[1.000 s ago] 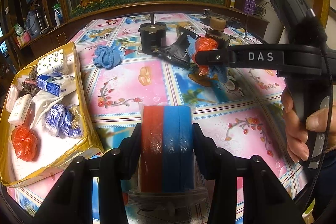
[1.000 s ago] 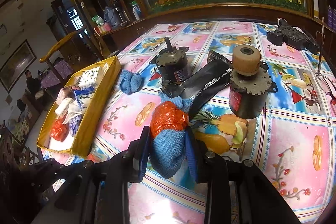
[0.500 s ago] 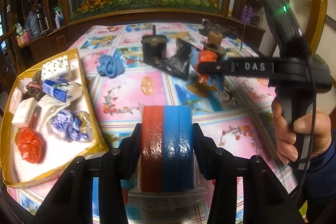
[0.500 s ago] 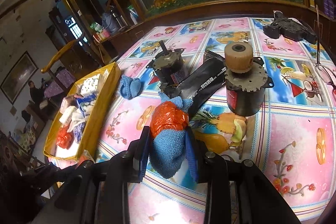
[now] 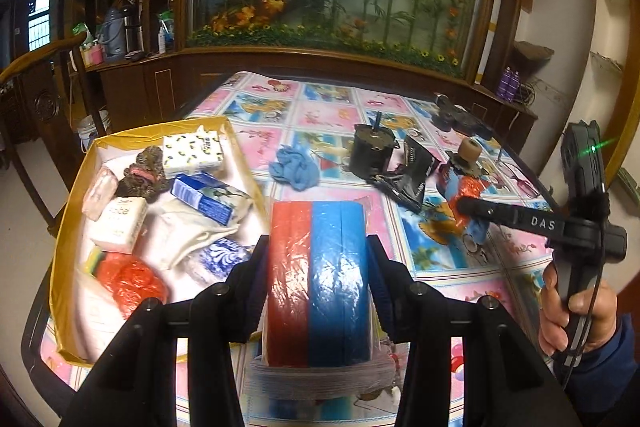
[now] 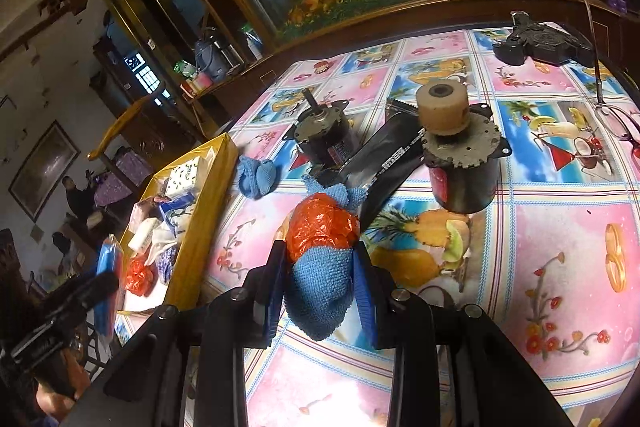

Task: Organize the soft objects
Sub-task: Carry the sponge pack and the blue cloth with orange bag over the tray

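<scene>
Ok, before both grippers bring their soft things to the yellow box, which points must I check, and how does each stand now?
1. Left gripper shut on the red and blue wrapped sponge pack: ok.
2. Right gripper shut on the blue cloth with the orange crinkled bag: ok.
3. Free room in the yellow cardboard box: not ok, nearly full.
4. Hard metal motors left on the table: ok.
5. Crumpled blue cloth beside the box, not yet collected: not ok.
6. Firmness of the orange bag in the grip: cannot tell.
</scene>
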